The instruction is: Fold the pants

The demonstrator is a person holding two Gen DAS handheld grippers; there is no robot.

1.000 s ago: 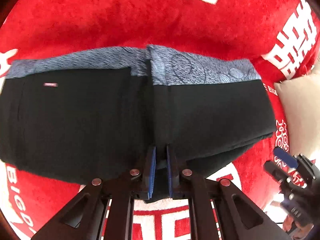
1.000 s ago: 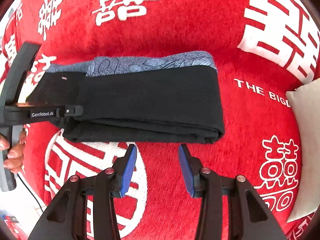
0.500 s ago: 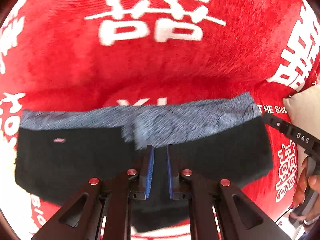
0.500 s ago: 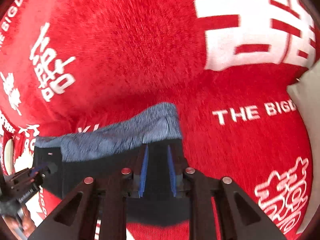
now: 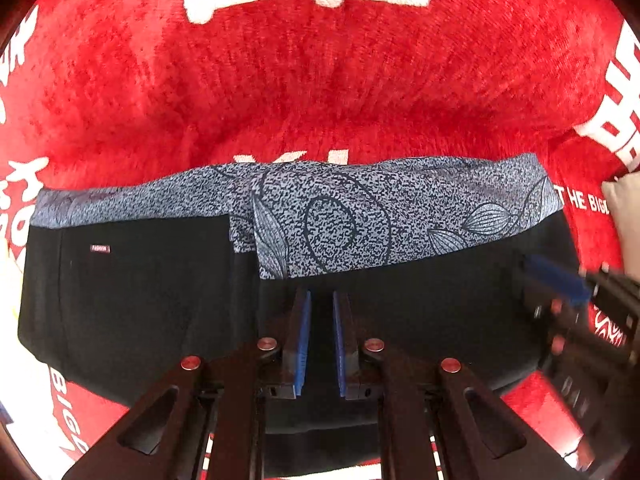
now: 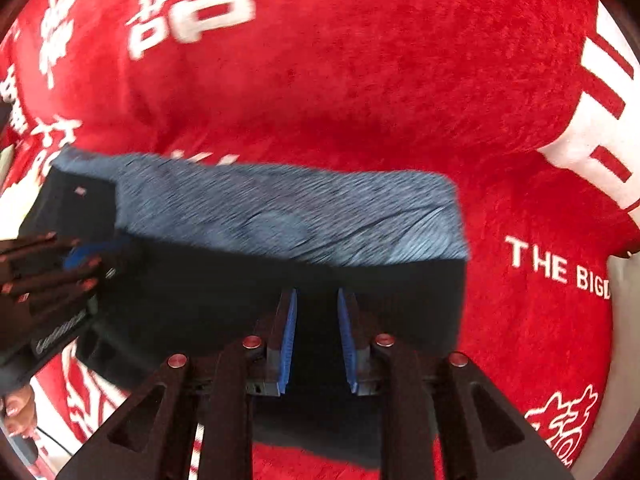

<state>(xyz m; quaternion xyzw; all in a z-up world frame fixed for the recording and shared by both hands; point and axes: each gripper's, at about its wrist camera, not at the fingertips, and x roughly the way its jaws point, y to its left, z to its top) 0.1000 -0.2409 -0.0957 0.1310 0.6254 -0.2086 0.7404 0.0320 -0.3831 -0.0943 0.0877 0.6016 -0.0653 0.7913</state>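
Both grippers are on the pants now, near edge of the folded stack. Left gripper [image 5: 320,340]: jaws fully pinched on black cloth, as a second ago. Right gripper [image 6: 317,340]: a second ago it hung open over bare red blanket short of the pants; its jaws have just been closing and now stand narrow with black fabric between the pads. It looks like a grip, though motion blur keeps me from confirming a firm pinch.

Pants [image 5: 160,300] run across in front of both tools, black body nearest, grey patterned waistband [image 5: 360,220] on the far side. Left gripper sits about mid-length, right gripper near the right-hand end. Each shows at the edge of the other's view: right gripper [image 5: 560,284] off to the left tool's right, left gripper [image 6: 76,256] off to the right tool's left.

Blanket [image 5: 320,92] beyond the waistband is bare apart from white lettering. A pale cushion [image 5: 624,220] sits far right.

My read: two-point hold on the near edge is set, so next is likely a lift and carry over toward the waistband for another fold. Risk: only the top layer caught and the stack splitting.
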